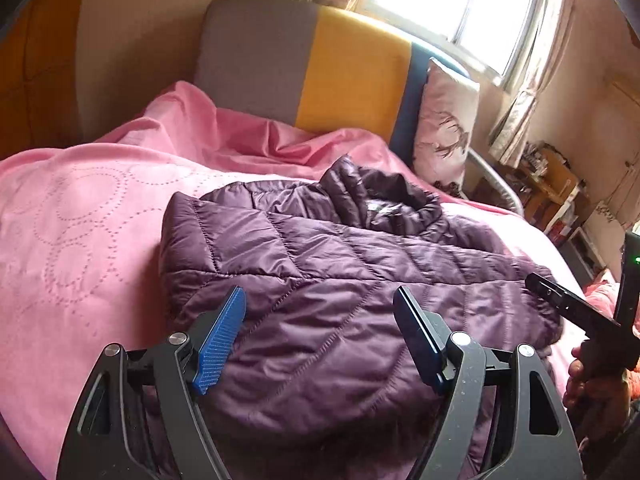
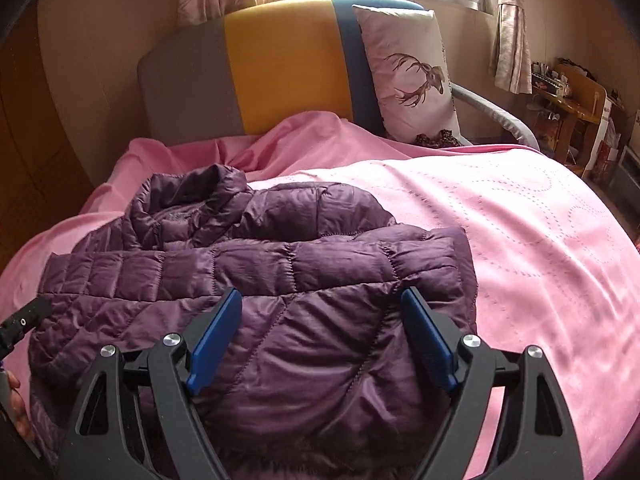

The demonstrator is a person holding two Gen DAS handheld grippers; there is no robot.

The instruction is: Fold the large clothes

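A dark purple quilted puffer jacket (image 1: 320,272) (image 2: 256,280) lies partly folded on the pink bedspread, its collar toward the headboard. My left gripper (image 1: 320,300) hovers just above the jacket's near part, jaws wide apart, nothing between the blue pads. My right gripper (image 2: 320,302) hangs over the jacket's near right part, also open with only the fabric below it. In the left wrist view the right gripper (image 1: 538,282) shows as one black finger at the jacket's right edge, with a hand below it. The left gripper's tip (image 2: 24,316) pokes in at the right wrist view's left edge.
The pink bedspread (image 2: 520,240) covers the bed. A grey, yellow and blue headboard (image 2: 280,72) stands at the far end with a deer-print pillow (image 2: 412,72) against it. A wooden shelf with clutter (image 2: 568,100) stands at the far right under a curtained window.
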